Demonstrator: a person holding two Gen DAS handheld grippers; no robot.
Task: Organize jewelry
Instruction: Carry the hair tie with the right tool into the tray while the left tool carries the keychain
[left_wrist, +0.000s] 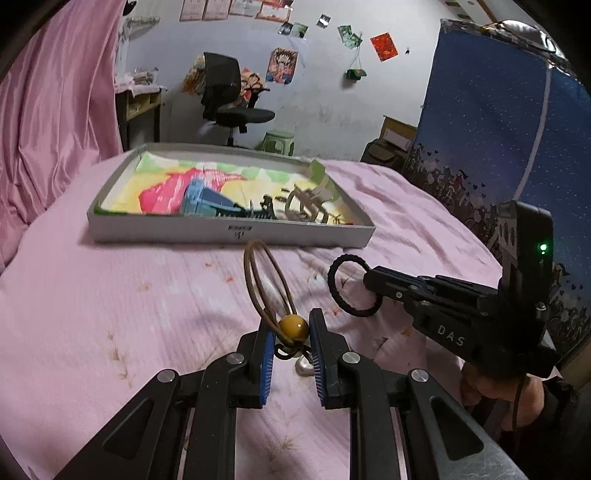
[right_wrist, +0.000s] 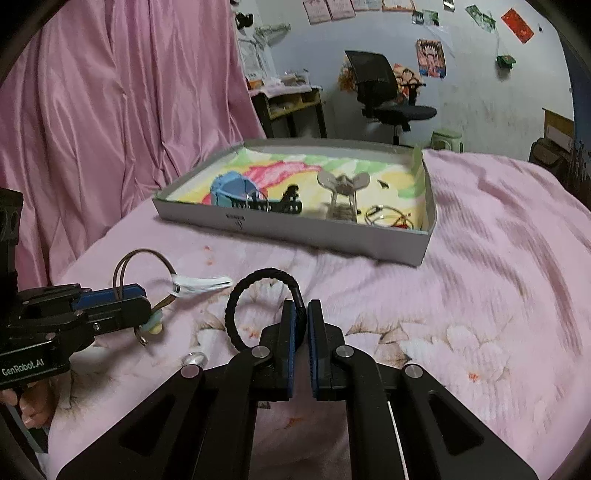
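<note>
Both claws are loaded. Left claw (left_wrist: 291, 338) is closed on a thin brown cord bracelet (left_wrist: 264, 280) at its amber bead (left_wrist: 293, 326), the pads pressing the bead and the knot beside it, with the double loop standing up and away from the fingertips toward the tray. Right claw (right_wrist: 306, 317) has its jaws all but together, pinching the black braided band (right_wrist: 258, 306) at one side of its ring, so the ring hangs out to the left of the fingers and just clear of the pink bedspread (right_wrist: 480, 295).

From these two pieces outward, everything is placed by the shallow grey tray (right_wrist: 295, 232). It lies on the bed straight ahead of both claws, its long side facing them and its near wall between the claws and the pieces already inside: a blue-and-black hair clip (right_wrist: 236, 194), a pale claw clip (right_wrist: 343, 186) and thin rings (right_wrist: 384, 216) near the right corner. The bracelet's loop, in the left wrist view, nearly reaches the near wall, so I judge the left hand to be closer. Either piece must be lifted over that wall.

Nearer than the tray, a small clear bead (right_wrist: 194, 358) lies on the bedspread between the claws.
</note>
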